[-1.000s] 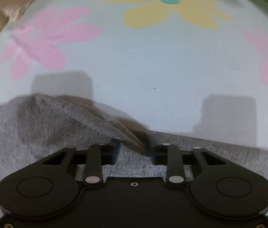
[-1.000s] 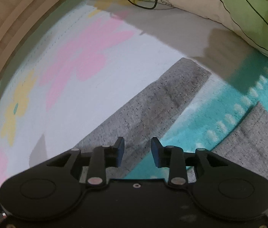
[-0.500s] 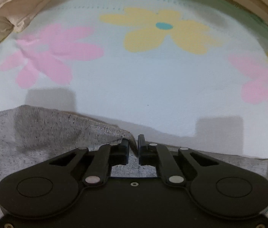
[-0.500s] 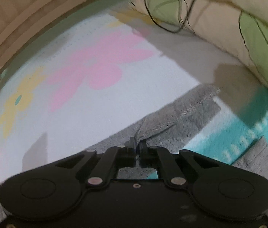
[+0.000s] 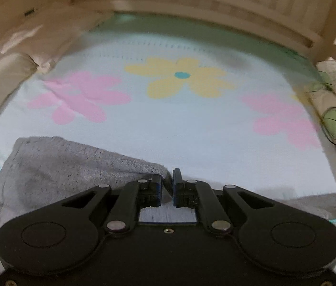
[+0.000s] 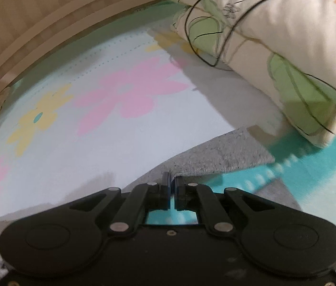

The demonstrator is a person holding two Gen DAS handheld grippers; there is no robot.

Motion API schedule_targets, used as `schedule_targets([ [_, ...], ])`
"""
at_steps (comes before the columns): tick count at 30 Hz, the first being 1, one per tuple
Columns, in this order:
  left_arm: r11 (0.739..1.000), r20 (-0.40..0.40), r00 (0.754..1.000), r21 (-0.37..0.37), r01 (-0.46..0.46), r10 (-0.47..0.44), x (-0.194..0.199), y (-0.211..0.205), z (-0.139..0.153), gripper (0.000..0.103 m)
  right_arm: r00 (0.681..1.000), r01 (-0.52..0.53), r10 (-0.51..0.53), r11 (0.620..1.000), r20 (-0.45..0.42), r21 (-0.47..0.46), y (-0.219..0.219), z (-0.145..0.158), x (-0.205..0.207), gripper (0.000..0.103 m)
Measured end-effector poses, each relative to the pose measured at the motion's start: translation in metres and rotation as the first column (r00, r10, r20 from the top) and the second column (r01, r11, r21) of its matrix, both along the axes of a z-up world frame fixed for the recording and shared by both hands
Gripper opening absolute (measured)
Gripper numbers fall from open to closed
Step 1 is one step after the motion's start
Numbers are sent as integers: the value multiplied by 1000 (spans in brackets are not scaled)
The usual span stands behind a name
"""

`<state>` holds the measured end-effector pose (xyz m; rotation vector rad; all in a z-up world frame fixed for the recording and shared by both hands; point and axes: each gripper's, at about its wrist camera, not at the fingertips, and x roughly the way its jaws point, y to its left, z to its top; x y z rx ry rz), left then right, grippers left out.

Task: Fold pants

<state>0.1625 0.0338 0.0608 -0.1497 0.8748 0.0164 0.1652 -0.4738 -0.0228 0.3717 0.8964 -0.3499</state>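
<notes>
Both grippers, open a second ago, are now pinching the grey pants point(image 5: 55, 174) on the flowered sheet point(image 5: 191, 128): the left gripper point(image 5: 167, 183) is lifting one edge, the right gripper point(image 6: 172, 183) a leg (the first fold is probably beginning).

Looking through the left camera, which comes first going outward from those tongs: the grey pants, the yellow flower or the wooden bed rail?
1. Grey pants: pinched in the left tongs, at bottom left.
2. Yellow flower: printed mid-sheet, straight ahead.
3. Wooden bed rail: along the far edge, at the top.
</notes>
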Motion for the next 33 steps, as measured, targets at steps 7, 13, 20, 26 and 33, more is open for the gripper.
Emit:
schedule_targets([
  [7,1000,10,1000,-1,25,-25,-81,-9,-11,11,999,9,-9,1000,-32,10,-12,-10,-58,5],
  [13,997,-62,996,39,65,-62,-115,-20,-40,11,996,31,-29,999,-86,29,-20,-38,-94,5],
  [20,983,-156,981,123,134,-114,-120,-37,-76,11,994,54,-49,997,-95,47,-23,-62,-118,5],
  [26,974,-234,962,143,175,-138,-113,-46,-98,11,993,113,-108,989,-56,100,-34,-63,-138,17],
  [33,966,-243,960,179,189,-143,-102,-54,-101,11,959,275,-283,941,11,195,-78,-51,-157,32],
])
